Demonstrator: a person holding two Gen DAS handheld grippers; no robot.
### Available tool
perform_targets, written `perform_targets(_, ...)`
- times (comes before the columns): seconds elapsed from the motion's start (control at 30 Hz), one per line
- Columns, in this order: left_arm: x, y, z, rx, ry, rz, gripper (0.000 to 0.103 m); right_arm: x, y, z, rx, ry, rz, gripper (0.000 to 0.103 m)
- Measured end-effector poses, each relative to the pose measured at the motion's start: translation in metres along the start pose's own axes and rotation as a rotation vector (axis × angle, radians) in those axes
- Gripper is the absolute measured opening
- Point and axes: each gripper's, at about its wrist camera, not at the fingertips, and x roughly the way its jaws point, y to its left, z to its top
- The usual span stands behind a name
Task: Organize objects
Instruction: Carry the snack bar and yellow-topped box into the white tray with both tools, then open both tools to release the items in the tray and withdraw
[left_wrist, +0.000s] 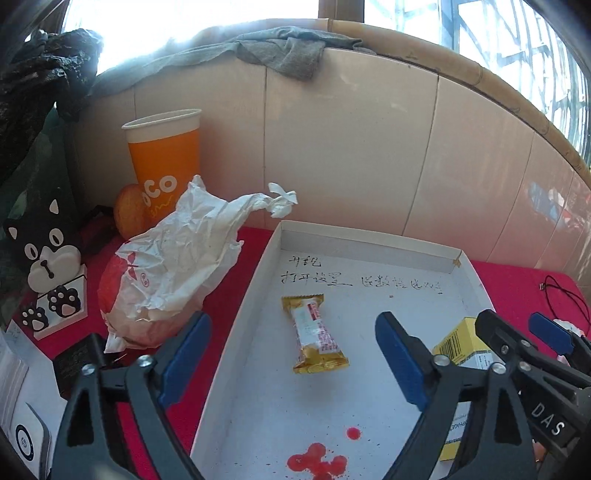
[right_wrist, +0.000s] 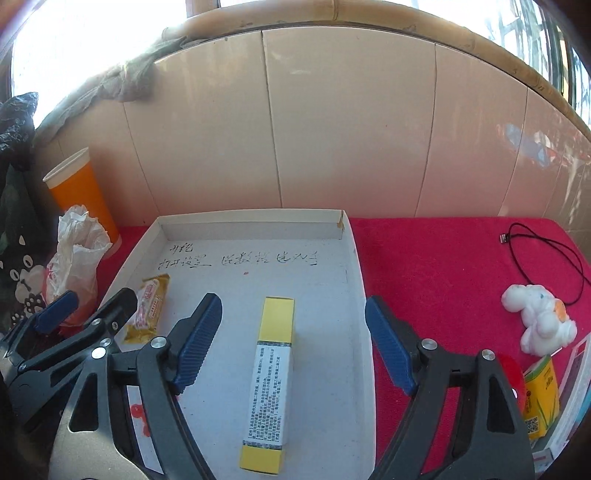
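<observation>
A white cardboard tray (left_wrist: 258, 387) with handwriting lies on the red cloth; it also shows in the right wrist view (right_wrist: 325, 288). A gold snack packet (left_wrist: 314, 334) lies inside it, also visible in the right wrist view (right_wrist: 147, 308). A yellow and white box (right_wrist: 271, 380) lies in the tray too, its end showing in the left wrist view (left_wrist: 463, 343). My left gripper (left_wrist: 291, 354) is open and empty, just above the packet. My right gripper (right_wrist: 293, 338) is open and empty, its fingers either side of the box.
An orange paper cup (left_wrist: 166, 162), a crumpled white bag (left_wrist: 173, 258) and a black cat figure (left_wrist: 46, 258) stand left of the tray. On the right lie a white plush toy (right_wrist: 537, 319), a black cable (right_wrist: 535, 251) and a small yellow carton (right_wrist: 539, 398). A tiled wall stands behind.
</observation>
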Motion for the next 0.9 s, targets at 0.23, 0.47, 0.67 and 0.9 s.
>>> perform_targets(0.23, -0.042, 0.023, -0.001, -0.079, -0.112, -0.018, 0.103, -0.024, 0.002, 0.0, -0.005, -0.034, 0.049, 0.103)
perform_targets(0.47, -0.091, 0.028, -0.012, -0.12, -0.184, -0.054, 0.103, -0.06, 0.004, -0.004, -0.038, -0.076, 0.067, 0.103)
perform_targets(0.67, -0.13, 0.024, -0.03, -0.151, -0.217, -0.132, 0.103, -0.102, -0.012, -0.018, -0.011, -0.116, 0.101, 0.103)
perform_targets(0.9, -0.164, 0.01, -0.04, -0.11, -0.282, -0.216, 0.103, -0.16, -0.038, -0.041, -0.024, -0.222, 0.101, 0.103)
